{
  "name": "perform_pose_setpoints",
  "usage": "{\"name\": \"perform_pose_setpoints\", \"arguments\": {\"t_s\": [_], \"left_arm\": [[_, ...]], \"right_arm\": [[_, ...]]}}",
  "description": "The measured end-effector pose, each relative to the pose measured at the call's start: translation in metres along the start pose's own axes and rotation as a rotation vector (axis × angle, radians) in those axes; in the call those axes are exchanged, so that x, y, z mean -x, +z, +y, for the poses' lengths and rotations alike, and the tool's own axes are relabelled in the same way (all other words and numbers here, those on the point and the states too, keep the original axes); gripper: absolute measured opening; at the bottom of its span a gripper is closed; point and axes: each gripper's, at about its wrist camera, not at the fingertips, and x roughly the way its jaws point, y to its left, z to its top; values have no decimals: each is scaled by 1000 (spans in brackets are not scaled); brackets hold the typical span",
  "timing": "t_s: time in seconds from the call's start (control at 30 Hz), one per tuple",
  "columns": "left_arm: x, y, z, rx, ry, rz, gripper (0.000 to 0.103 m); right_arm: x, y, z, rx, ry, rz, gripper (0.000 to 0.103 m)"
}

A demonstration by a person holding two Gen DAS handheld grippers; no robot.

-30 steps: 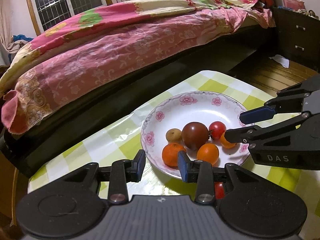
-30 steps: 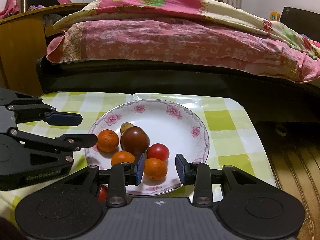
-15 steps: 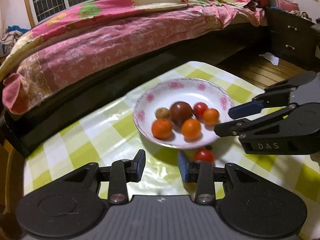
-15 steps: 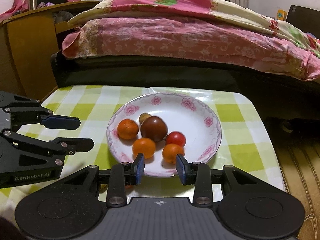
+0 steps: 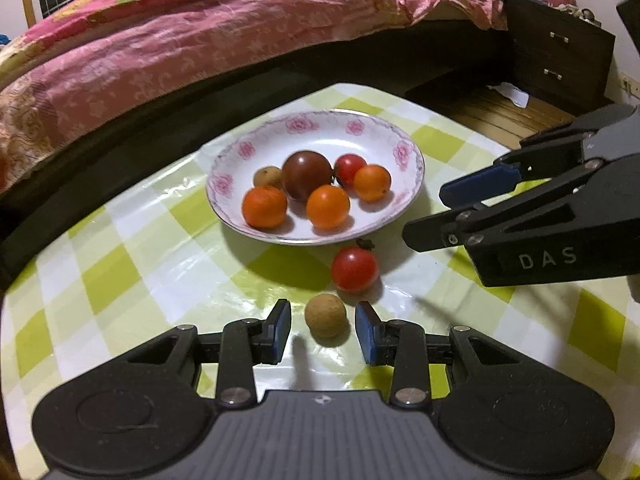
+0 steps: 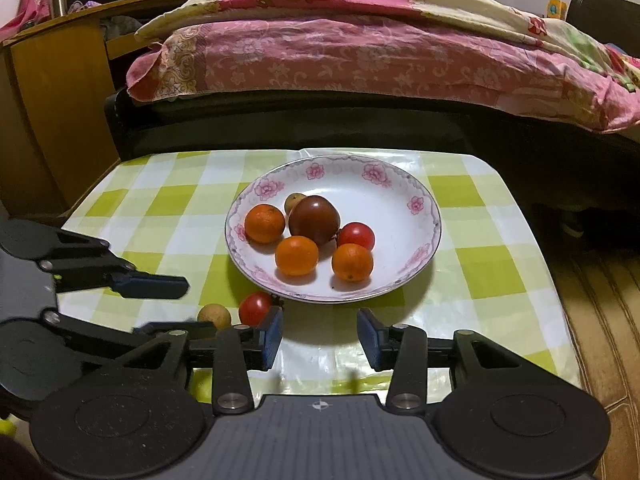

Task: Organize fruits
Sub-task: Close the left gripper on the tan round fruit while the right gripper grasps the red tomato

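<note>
I take the round white plate with pink flower prints [image 5: 402, 152] as my landmark; it sits on the green-and-white checked plastic tablecloth [image 5: 120, 280]. On the plate lie three small orange mandarins [image 5: 264, 206], a large dark red-brown tomato [image 5: 307, 175], a small red tomato [image 5: 347, 165] and a small tan longan [image 5: 267, 176], bunched toward the plate's near side. Just outside the plate's near rim, on the cloth, rests another red cherry tomato [image 5: 354, 269] with its dark stem turned toward the plate, and nearer to me than that a second tan round longan [image 5: 325, 315].

My left gripper [image 5: 325, 330] is spread, its blue pads [image 5: 283, 324] flanking this longan without touching it. My right gripper [image 6: 320, 334] is also spread, holding nothing, hovering over bare cloth at the plate's near edge. On its side I read "DAS"; the left gripper's body shows lettering too blurred to read in the right wrist view.
</note>
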Motion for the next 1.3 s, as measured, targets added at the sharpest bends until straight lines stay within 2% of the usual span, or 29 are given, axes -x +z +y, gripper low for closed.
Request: {"name": "perform_pose_setpoints", "arguments": {"t_s": [0.3, 0.53, 0.97, 1.2, 1.3], "left_arm": [[-13, -3, 1, 29, 5, -1, 43], [-9, -5, 3, 32, -6, -8, 33], [1, -16, 11, 39, 13, 6, 33], [1, -20, 10, 32, 5, -5, 33], [1, -20, 11, 41, 2, -8, 33]], "right_arm": [[-9, -3, -2, -13, 13, 18, 38], [-15, -5, -2, -34, 54, 33, 38], [-32, -2, 14, -27, 135, 46, 38], [-49, -1, 18, -45, 109, 55, 38], [-50, 0, 24, -15, 86, 49, 37]]}}
